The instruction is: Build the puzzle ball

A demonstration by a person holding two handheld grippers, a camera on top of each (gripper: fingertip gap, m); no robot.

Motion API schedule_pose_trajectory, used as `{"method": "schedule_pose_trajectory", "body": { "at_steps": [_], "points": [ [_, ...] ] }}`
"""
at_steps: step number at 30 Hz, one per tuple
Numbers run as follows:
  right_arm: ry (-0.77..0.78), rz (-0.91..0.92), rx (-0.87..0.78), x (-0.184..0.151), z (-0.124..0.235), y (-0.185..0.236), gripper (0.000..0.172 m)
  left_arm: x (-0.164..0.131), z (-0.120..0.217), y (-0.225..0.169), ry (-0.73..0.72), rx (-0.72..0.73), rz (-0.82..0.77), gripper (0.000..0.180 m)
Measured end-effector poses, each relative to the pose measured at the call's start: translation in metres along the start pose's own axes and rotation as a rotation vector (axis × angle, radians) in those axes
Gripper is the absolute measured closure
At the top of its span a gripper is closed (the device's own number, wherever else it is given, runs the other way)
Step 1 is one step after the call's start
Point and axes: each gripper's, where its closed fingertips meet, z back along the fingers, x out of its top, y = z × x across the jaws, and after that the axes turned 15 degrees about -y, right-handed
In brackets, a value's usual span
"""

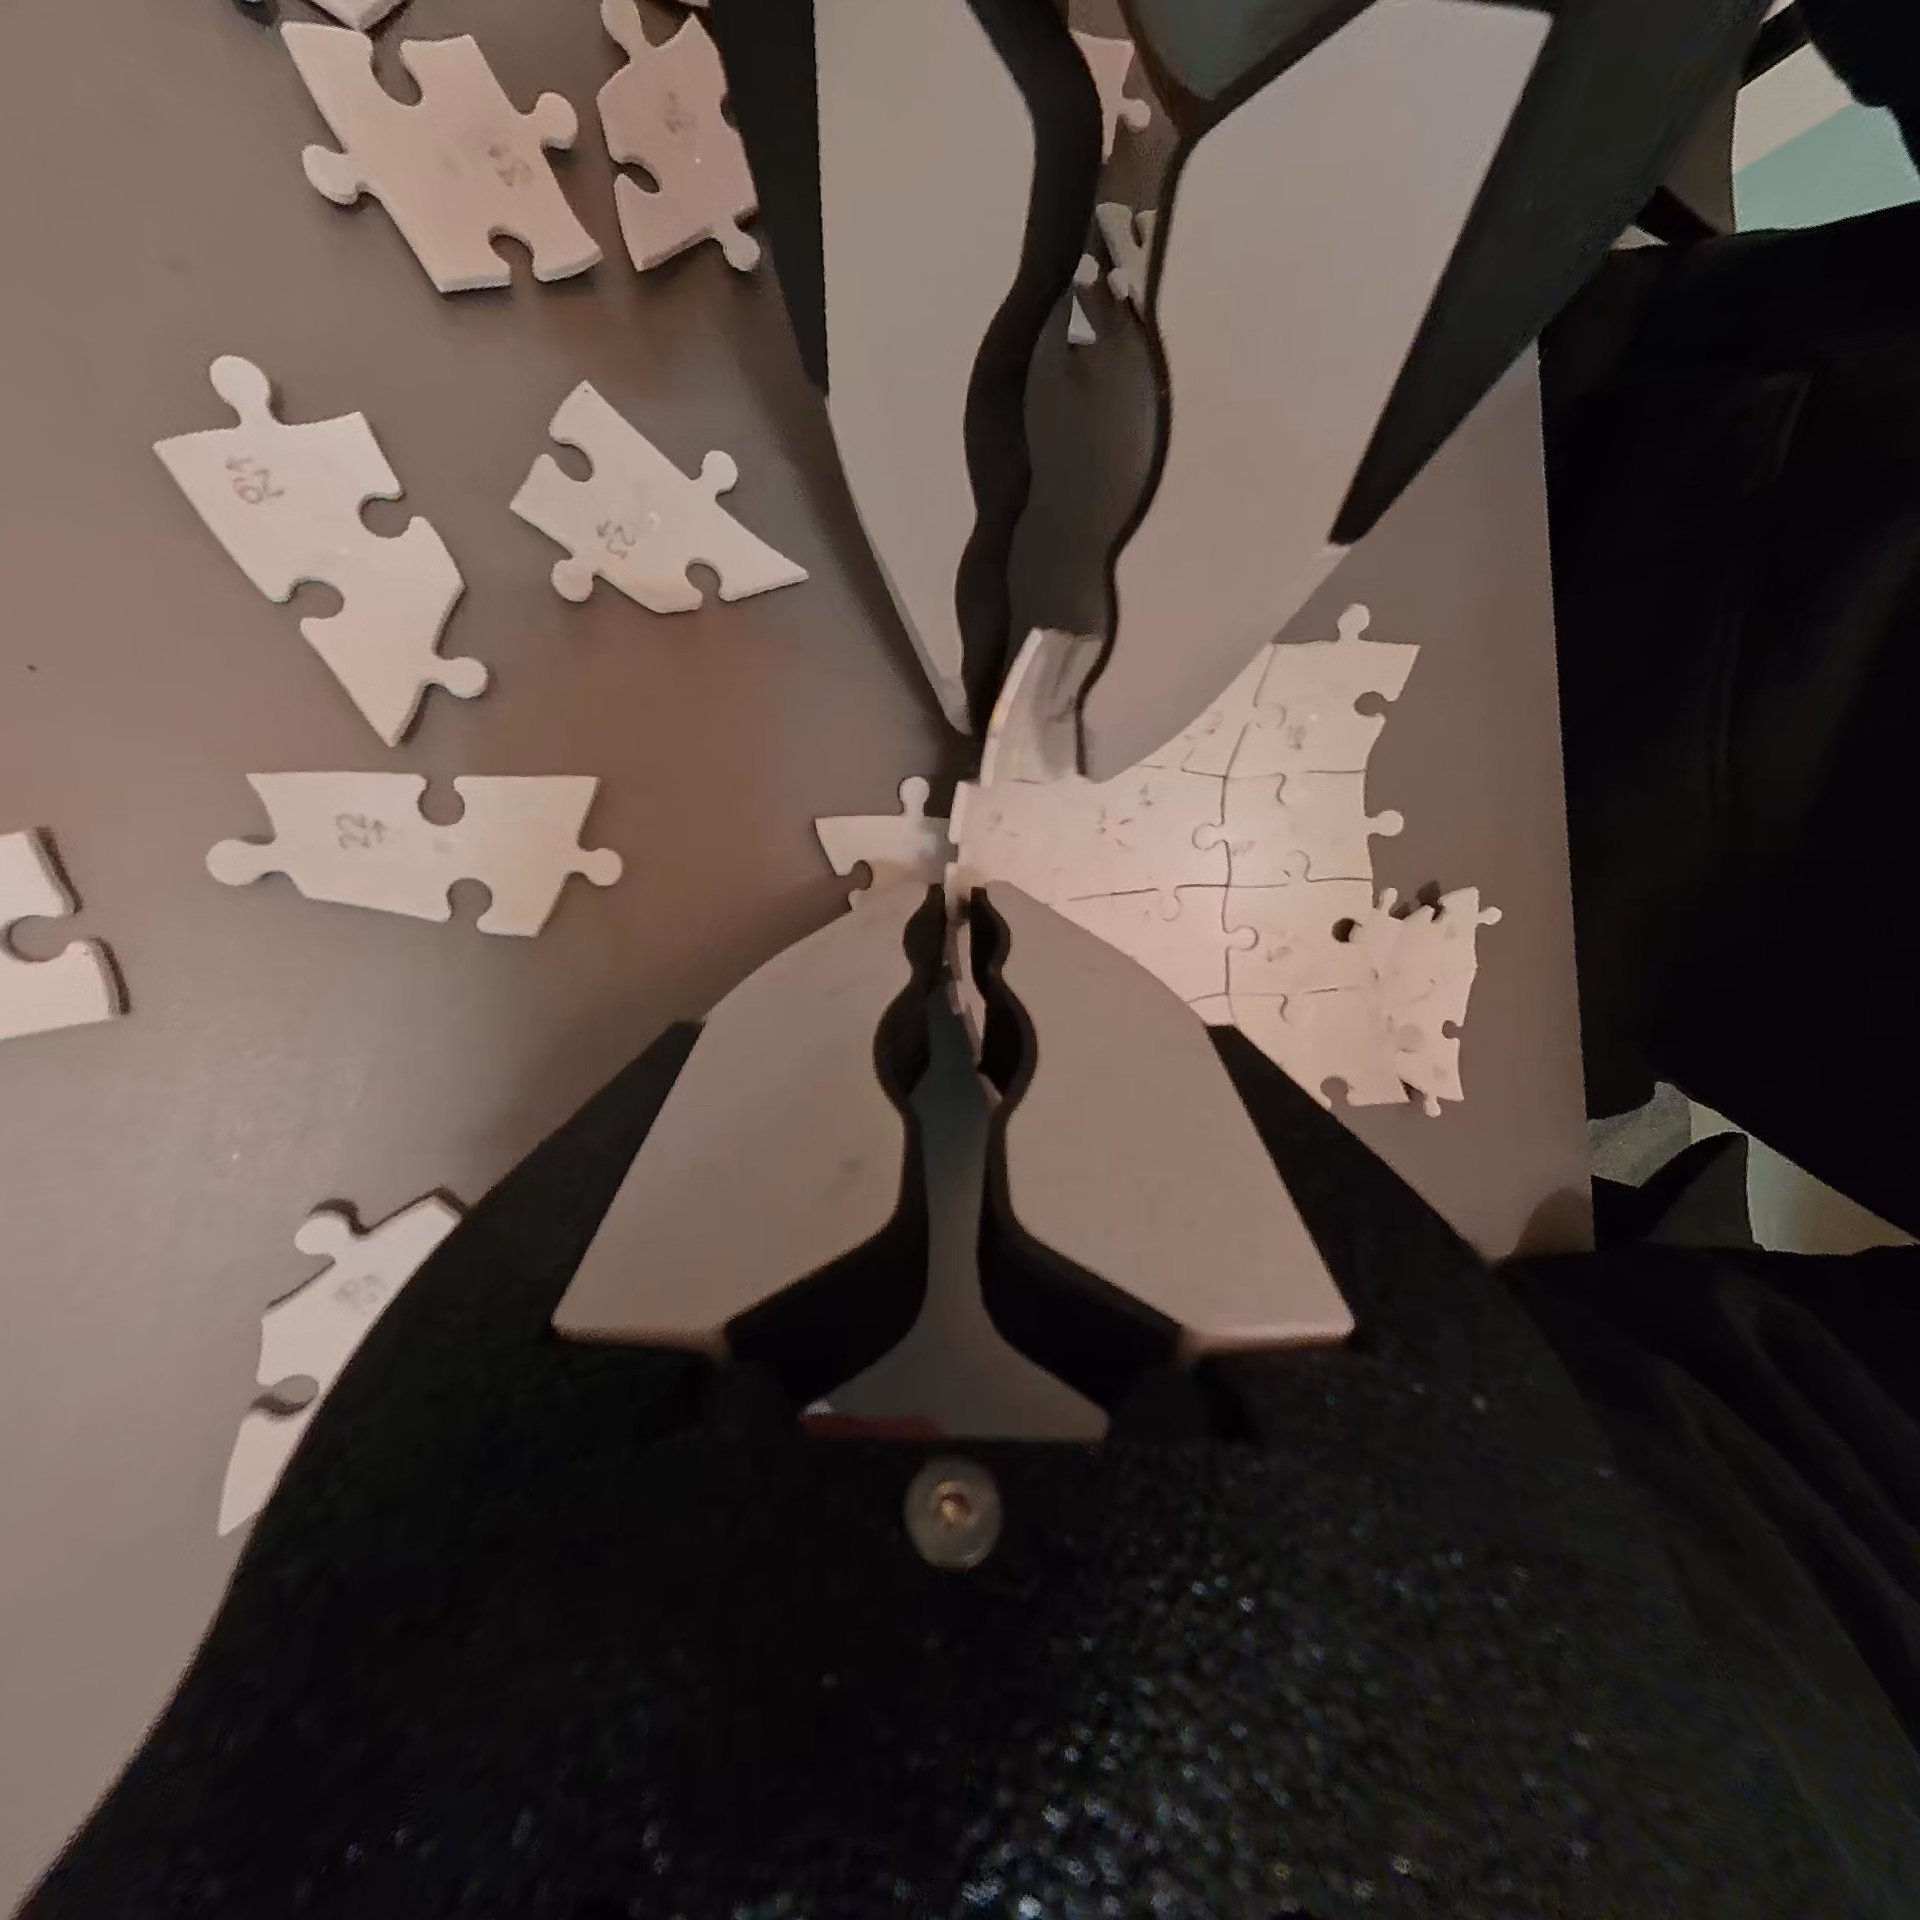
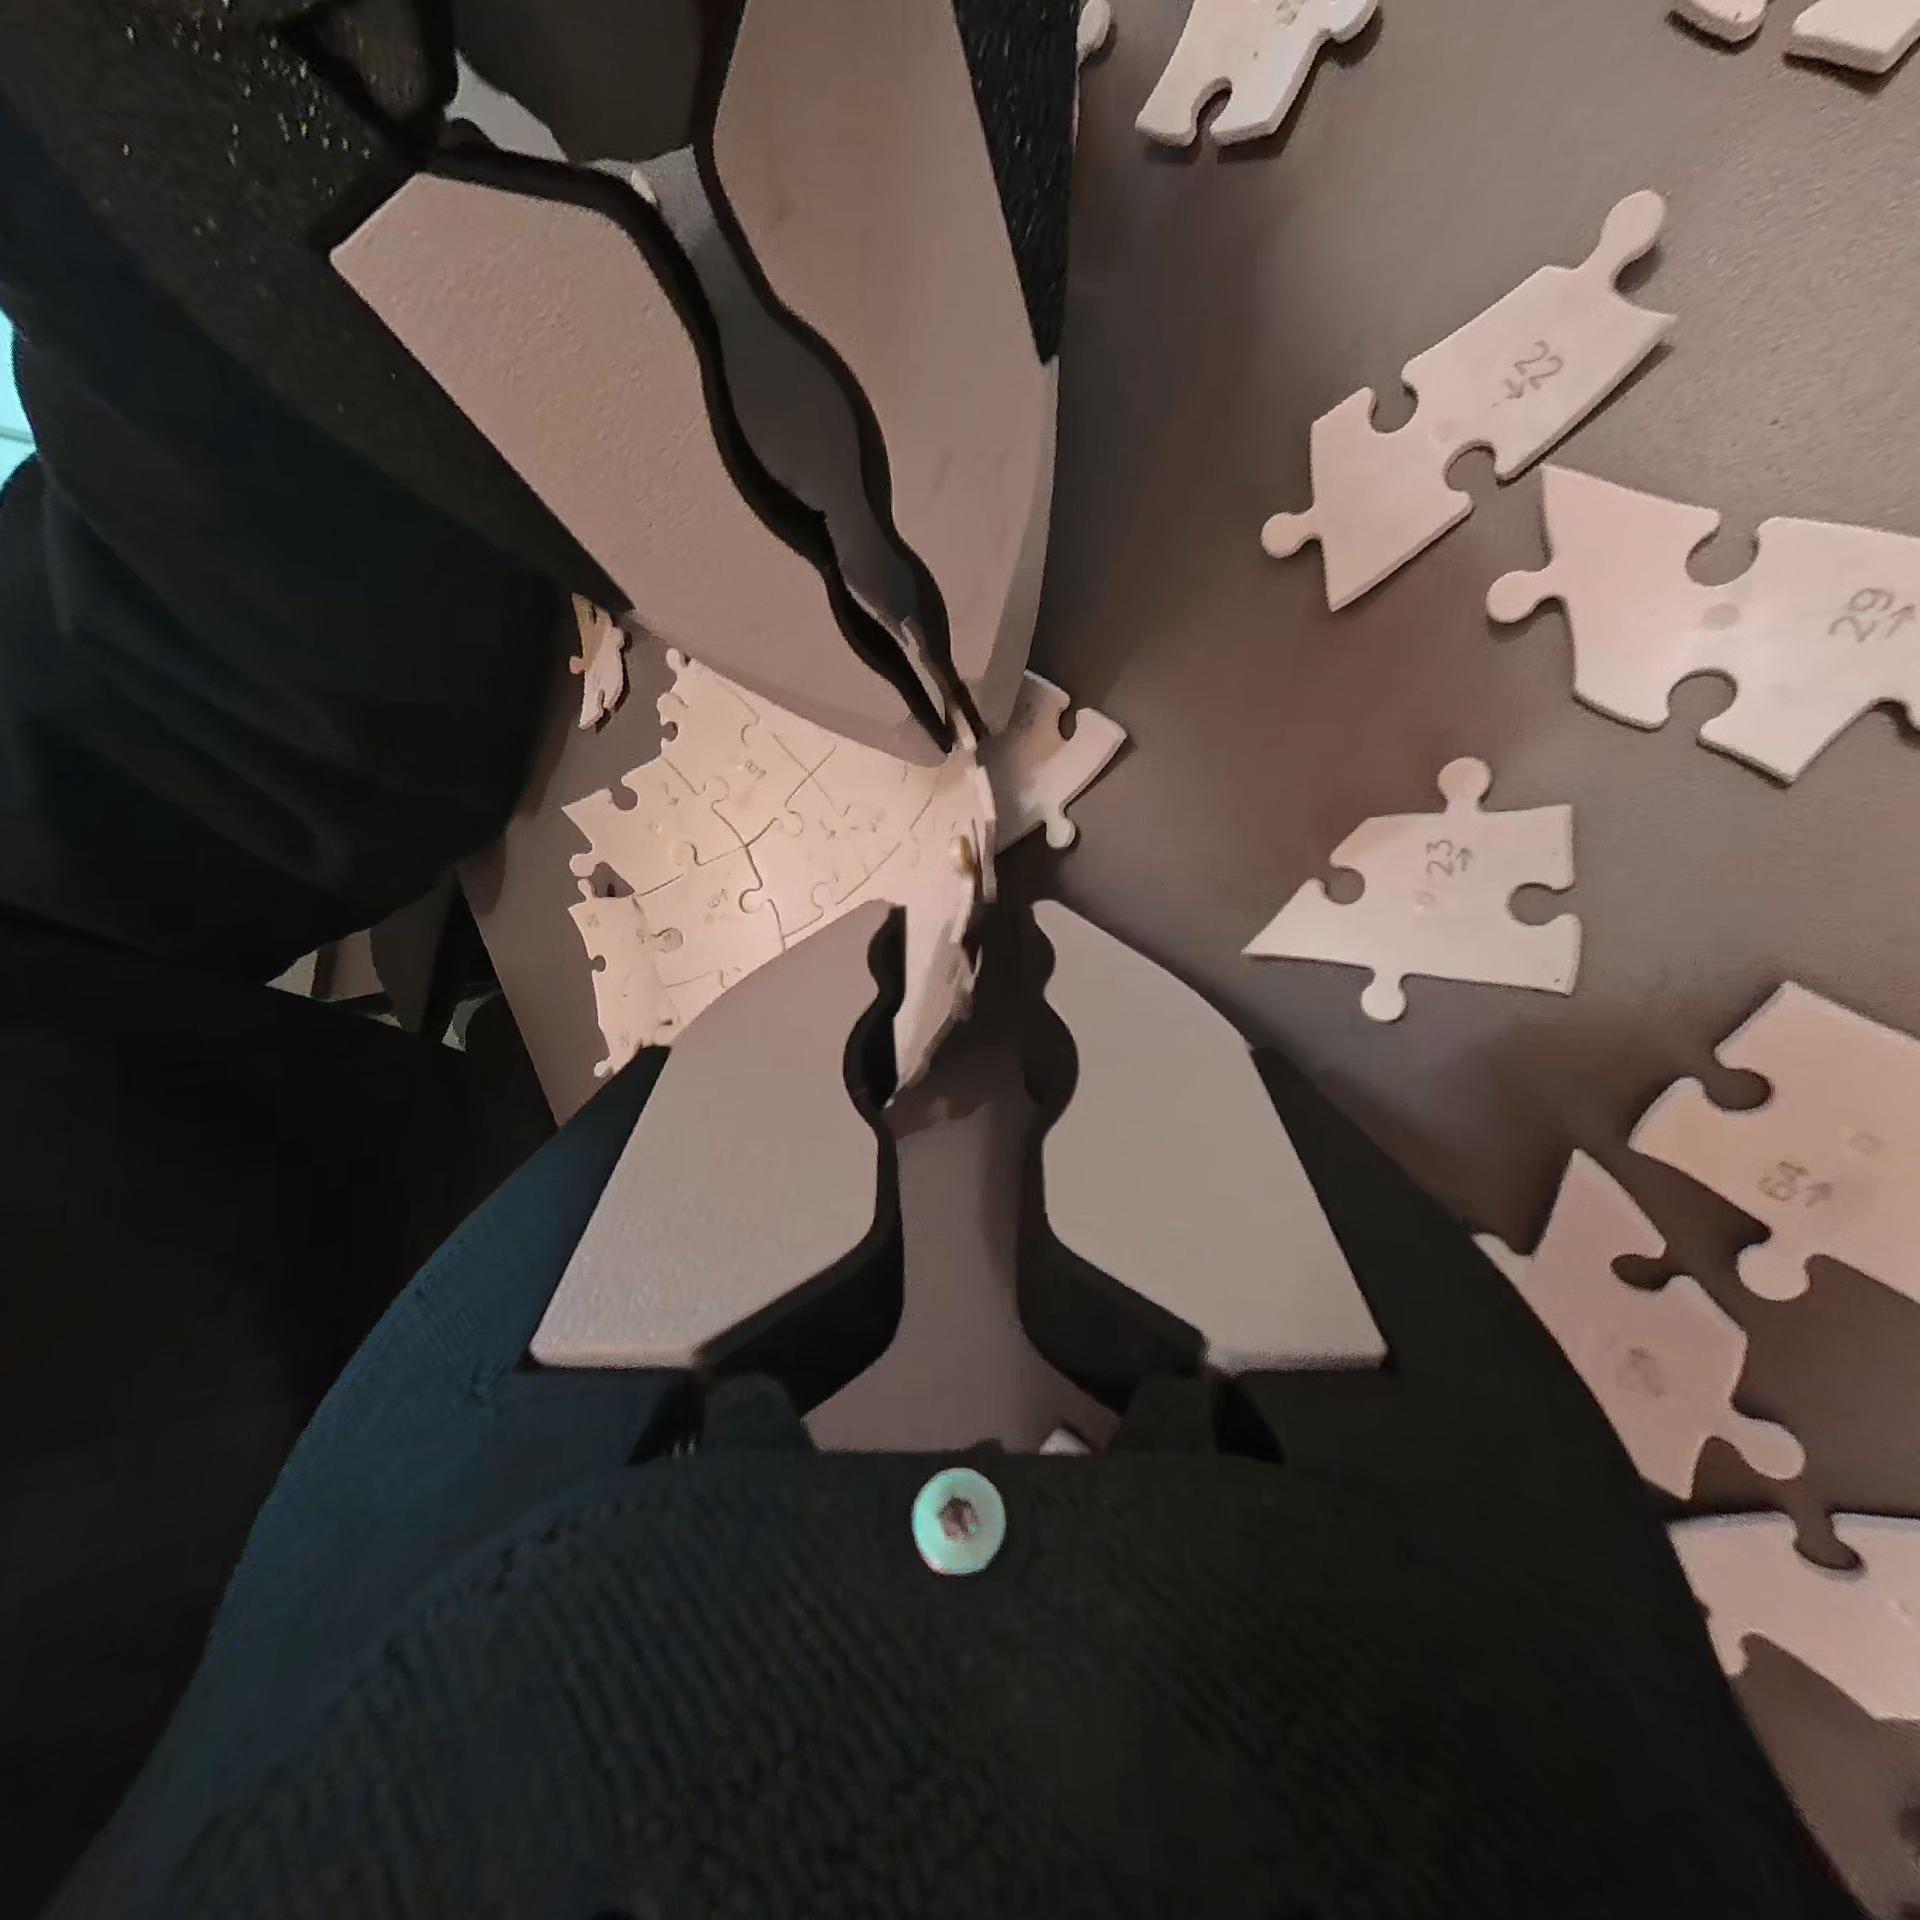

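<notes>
Left gripper (image 1: 961, 920): its fingers are pinching shut on the thin white rim of the assembled section (image 1: 1247, 831), a curved sheet of joined white puzzle pieces. Right gripper (image 2: 966, 935): it is facing the left one along that same rim, and its fingers are standing narrowly apart. The rim is leaning on one pad and a dark gap is showing at the other.

The rim's long axis is running from one pair of tips to the other, and the sheet is fanning out toward the table (image 1: 208, 1091) edge. A single piece (image 1: 883, 842) is touching the rim on the opposite side, nearest the left gripper; whether it is interlocking cannot be told.

Count: two grippers, one assembled section, one piece at the rim. Seven loose pieces (image 1: 416, 852) are lying well apart in the left wrist view, with others cut by the frame.
</notes>
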Motion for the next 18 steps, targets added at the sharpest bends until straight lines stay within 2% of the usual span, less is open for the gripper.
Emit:
{"method": "schedule_pose_trajectory", "body": {
  "at_steps": [4, 11, 18],
  "points": [
    [-0.003, -0.010, -0.003, -0.005, 0.006, 0.002, 0.140, 0.000, 0.001, -0.001, -0.001, 0.001, -0.002, 0.177],
    [0.017, -0.007, 0.011, -0.015, 0.004, 0.005, 0.158, 0.001, 0.000, -0.001, -0.001, 0.003, -0.004, 0.178],
    [0.014, -0.001, 0.002, -0.013, 0.004, 0.003, 0.164, 0.001, 0.001, -0.001, -0.002, 0.002, -0.007, 0.178]
  ]
}}
